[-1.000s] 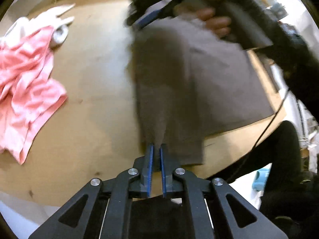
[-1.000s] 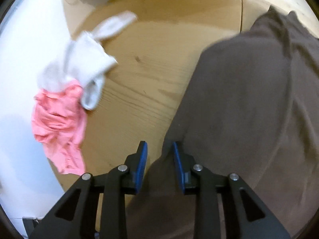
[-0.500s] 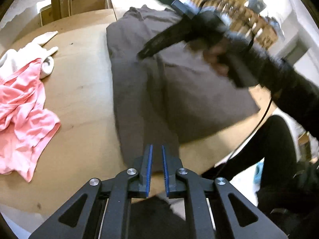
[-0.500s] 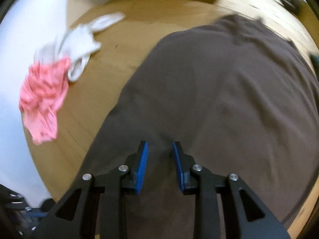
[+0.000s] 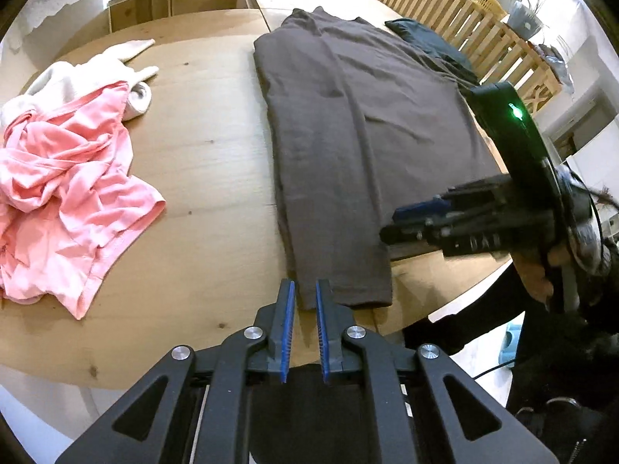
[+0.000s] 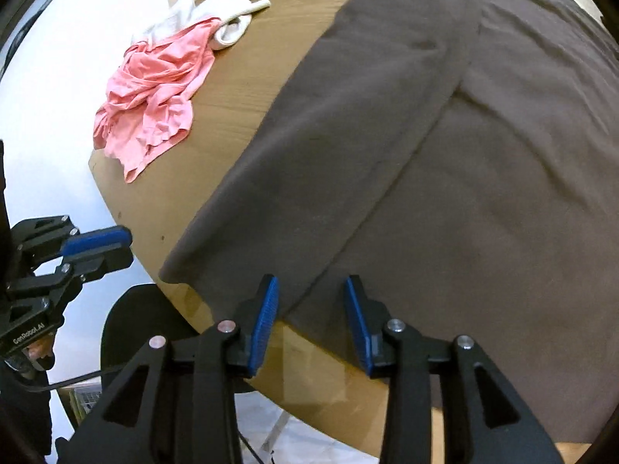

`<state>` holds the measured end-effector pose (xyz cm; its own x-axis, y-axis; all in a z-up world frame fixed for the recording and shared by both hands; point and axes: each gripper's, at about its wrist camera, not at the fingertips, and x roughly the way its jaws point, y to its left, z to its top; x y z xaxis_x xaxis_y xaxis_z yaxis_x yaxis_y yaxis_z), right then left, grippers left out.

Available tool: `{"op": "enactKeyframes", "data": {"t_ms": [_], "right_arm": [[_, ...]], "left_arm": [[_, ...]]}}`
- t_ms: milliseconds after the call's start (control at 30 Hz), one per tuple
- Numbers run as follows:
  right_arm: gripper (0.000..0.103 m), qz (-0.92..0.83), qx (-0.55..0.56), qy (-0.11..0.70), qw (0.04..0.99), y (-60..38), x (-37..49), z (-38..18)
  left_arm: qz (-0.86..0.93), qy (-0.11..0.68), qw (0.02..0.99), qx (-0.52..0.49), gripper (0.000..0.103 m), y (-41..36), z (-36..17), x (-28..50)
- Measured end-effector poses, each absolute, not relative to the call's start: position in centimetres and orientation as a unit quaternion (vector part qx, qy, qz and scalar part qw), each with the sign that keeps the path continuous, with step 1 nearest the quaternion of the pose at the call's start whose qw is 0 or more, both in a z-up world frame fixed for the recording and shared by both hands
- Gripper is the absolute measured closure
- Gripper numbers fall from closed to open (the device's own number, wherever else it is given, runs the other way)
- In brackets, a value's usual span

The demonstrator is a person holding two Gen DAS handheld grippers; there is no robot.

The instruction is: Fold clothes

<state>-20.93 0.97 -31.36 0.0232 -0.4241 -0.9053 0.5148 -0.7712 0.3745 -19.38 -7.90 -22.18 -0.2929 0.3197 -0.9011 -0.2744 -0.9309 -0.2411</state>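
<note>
Your dark brown-grey cotton garment point(image 5: 348, 123) lies flat on the round light-wood table point(image 5: 201, 154), one side folded lengthwise over the middle, running from about 12 o'clock down to 6 in the left wrist view. Your left gripper point(image 5: 305, 290) hangs just off its near hem; its blue-padded jaws are only a narrow slit apart with nothing between them, pads clear of the cloth. Your right gripper point(image 6: 311, 290) sits over the folded edge at the table's rim, its jaws opening, fabric below the gap but not pinched. Off at 9 o'clock there's a crumpled pink shirt point(image 5: 65, 193) with a white garment point(image 5: 96, 73) touching it, well apart from the brown one.
</note>
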Motion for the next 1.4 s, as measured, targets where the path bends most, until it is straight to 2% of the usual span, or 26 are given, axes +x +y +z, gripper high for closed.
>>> {"op": "enactKeyframes", "data": {"t_ms": [67,133,167,267,433,600,900,933,967,1100,1333,1400], "right_arm": [[0.069,-0.705,0.622,0.057,0.336,0.6,-20.4,-32.1],[0.087,-0.712,0.616,0.08,0.328,0.3,-20.1,-32.5],[0.1,-0.706,0.621,0.078,0.331,0.3,-20.2,-32.7],[0.101,-0.685,0.638,0.027,0.35,0.8,-21.2,-32.8],[0.101,-0.7,0.632,0.008,0.331,3.6,-22.0,-30.4],[0.084,-0.653,0.681,-0.043,0.33,3.5,-21.9,-32.4],[0.083,-0.673,0.66,0.045,0.33,-1.7,-17.7,-33.1],[0.085,-0.675,0.655,0.048,0.337,-2.1,-17.5,-33.1],[0.096,-0.673,0.656,0.05,0.34,-2.3,-17.3,-33.2],[0.099,-0.68,0.647,0.048,0.342,-1.5,-17.2,-32.6],[0.098,-0.693,0.643,0.05,0.322,0.2,-17.8,-31.3],[0.088,-0.679,0.657,0.04,0.326,0.1,-17.9,-32.1]], "left_arm": [[0.806,-0.023,0.184,-0.562,0.093,-8.2,-22.0,-19.4],[0.808,-0.026,0.182,-0.56,0.093,-8.5,-21.8,-19.4],[0.809,-0.026,0.182,-0.559,0.093,-8.6,-21.6,-19.3],[0.811,-0.022,0.182,-0.556,0.093,-8.7,-21.3,-19.2],[0.812,-0.02,0.185,-0.553,0.093,-8.9,-21.0,-19.2],[0.813,-0.018,0.188,-0.551,0.091,-8.4,-21.1,-19.8],[0.814,-0.017,0.184,-0.551,0.091,-8.8,-21.0,-19.2],[0.814,-0.017,0.182,-0.551,0.091,-8.9,-21.1,-19.2],[0.814,-0.017,0.182,-0.552,0.091,-9.0,-21.1,-19.1],[0.812,-0.009,0.181,-0.554,0.091,-9.0,-21.3,-18.8],[0.81,0.005,0.191,-0.554,0.09,-8.1,-21.6,-19.0],[0.81,0.01,0.197,-0.553,0.09,-7.4,-21.7,-19.3]]}}
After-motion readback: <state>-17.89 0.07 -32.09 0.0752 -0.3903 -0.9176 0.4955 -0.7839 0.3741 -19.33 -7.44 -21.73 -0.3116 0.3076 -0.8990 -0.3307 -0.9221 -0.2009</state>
